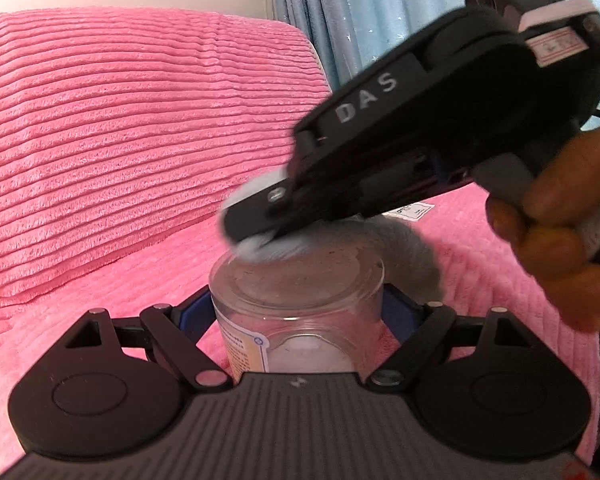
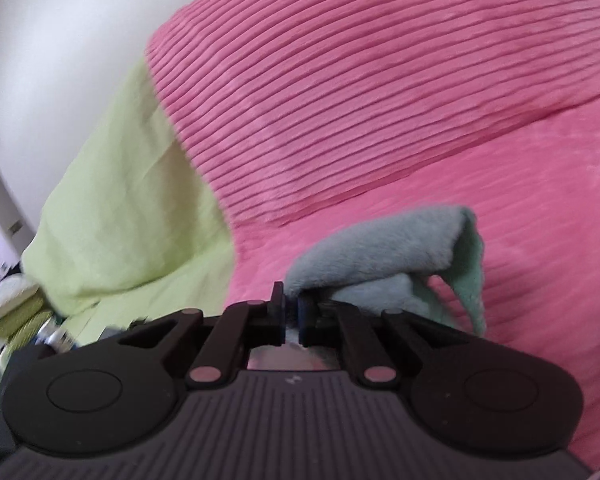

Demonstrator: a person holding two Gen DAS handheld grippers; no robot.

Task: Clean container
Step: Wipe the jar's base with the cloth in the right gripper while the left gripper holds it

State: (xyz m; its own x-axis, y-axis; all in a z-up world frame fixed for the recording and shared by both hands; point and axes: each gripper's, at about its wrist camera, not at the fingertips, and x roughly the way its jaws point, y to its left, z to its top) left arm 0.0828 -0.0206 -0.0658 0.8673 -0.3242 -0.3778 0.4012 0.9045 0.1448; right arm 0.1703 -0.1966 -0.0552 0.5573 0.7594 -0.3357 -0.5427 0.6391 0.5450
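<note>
A clear plastic container (image 1: 296, 300) with a paper label on its side stands between the blue-padded jaws of my left gripper (image 1: 296, 309), which is shut on it from both sides. My right gripper (image 1: 252, 236) comes in from the upper right and is blurred by motion. It presses a grey cloth (image 1: 412, 248) onto the container's flat upper end. In the right wrist view the right gripper (image 2: 292, 310) is shut on a fold of the same cloth (image 2: 380, 252), which bunches out ahead of the fingers. The container is hidden in that view.
A pink ribbed blanket (image 1: 100, 280) lies under everything, and a pink ribbed pillow (image 1: 120, 120) rises behind it. A blue curtain (image 1: 360, 8) hangs at the back right. A person's hand (image 1: 560, 240) holds the right gripper. A light green sheet (image 2: 132, 200) lies at the left.
</note>
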